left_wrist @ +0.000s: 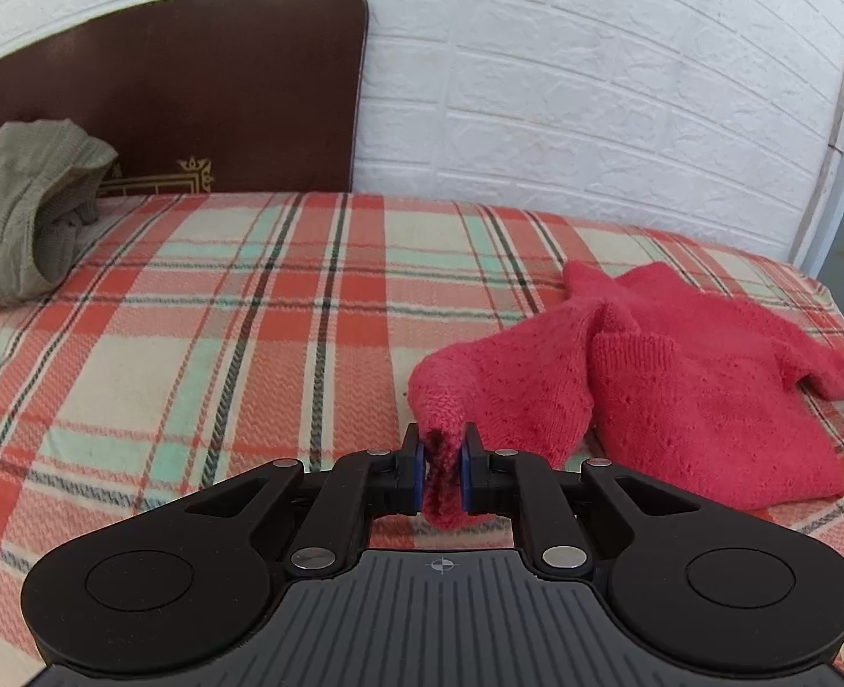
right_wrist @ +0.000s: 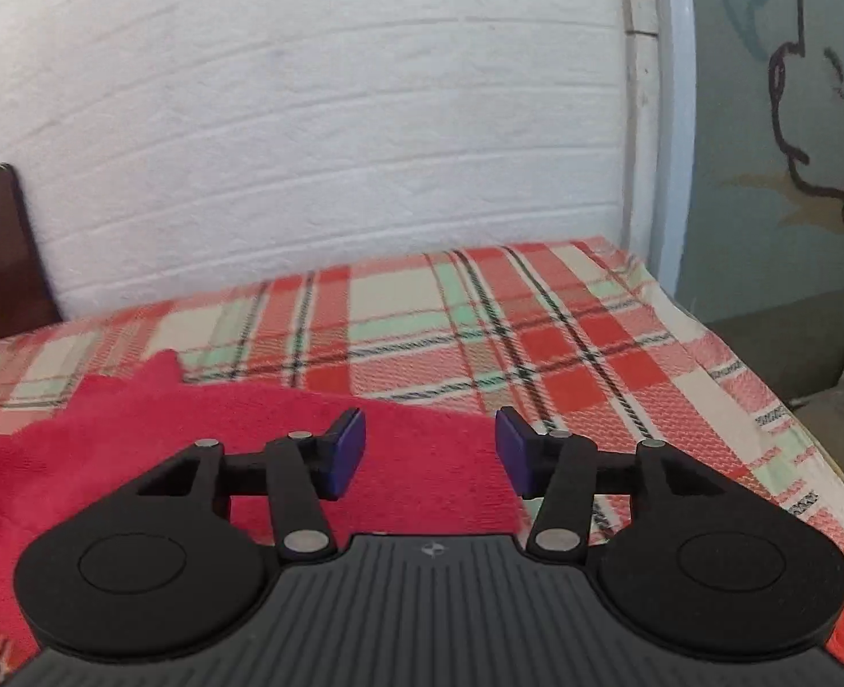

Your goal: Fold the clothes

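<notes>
A red knitted sweater [left_wrist: 679,378] lies partly folded on the plaid bedspread [left_wrist: 221,315], right of centre in the left wrist view. My left gripper [left_wrist: 443,458] is shut on the sweater's sleeve end, and the cuff hangs down between its blue pads. In the right wrist view the same red sweater [right_wrist: 193,435] spreads under and to the left of my right gripper [right_wrist: 430,449]. That gripper is open, hovering over the sweater's right edge with nothing between its fingers.
A crumpled olive-grey knit garment [left_wrist: 21,212] sits at the far left against the dark brown headboard [left_wrist: 193,86]. A white brick-pattern wall [left_wrist: 593,86] runs behind the bed. The bed's right edge [right_wrist: 793,446] drops off beside a pale painted panel [right_wrist: 776,114].
</notes>
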Available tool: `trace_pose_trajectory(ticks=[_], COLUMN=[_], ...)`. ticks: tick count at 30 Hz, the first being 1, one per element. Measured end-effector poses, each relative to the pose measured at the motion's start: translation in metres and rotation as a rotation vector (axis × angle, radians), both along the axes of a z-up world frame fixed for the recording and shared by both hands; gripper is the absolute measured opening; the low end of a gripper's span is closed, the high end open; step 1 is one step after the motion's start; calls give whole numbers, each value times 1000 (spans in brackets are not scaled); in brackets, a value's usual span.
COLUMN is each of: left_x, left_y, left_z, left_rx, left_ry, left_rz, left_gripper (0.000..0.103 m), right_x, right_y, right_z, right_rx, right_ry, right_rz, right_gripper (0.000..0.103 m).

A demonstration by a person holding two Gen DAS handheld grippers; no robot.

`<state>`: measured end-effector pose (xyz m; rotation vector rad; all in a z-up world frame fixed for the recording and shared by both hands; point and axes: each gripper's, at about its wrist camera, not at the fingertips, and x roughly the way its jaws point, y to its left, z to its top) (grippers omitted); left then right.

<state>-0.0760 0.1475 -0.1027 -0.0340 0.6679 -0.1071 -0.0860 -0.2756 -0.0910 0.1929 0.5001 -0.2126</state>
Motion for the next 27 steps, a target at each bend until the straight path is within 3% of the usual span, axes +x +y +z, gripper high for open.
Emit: trace_pose_trajectory(ticks=[6,10,13,20,22,23,24,27], left_x=[31,52,67,89,87,84,80,63], left_y=[7,11,14,19,20,21,25,39], left_z=[-4,-6,-8,-19,-18,-17,-14,-4], left_rx=[84,141,183,249,270,278,270,234], left_ry=[9,14,19,6,-3,-4,-3,3], left_rz=[34,56,73,106,119,129,133,142], left_gripper=[9,9,8,9,23,54,64,64], right_x=[-37,-46,-48,-49,-50,-51,-51,-50], right_y=[45,77,91,100,101,100,100,97], right_z=[10,8,3,-15,-16,-17,-18,-16], right_rx=[87,57,31,84,86,83,78,69], right_ry=[-32,-19,5,71,84,89,92,87], right_rz=[228,318,357,375,383,385,386,389], right_gripper=[61,61,62,62,62,62,62,62])
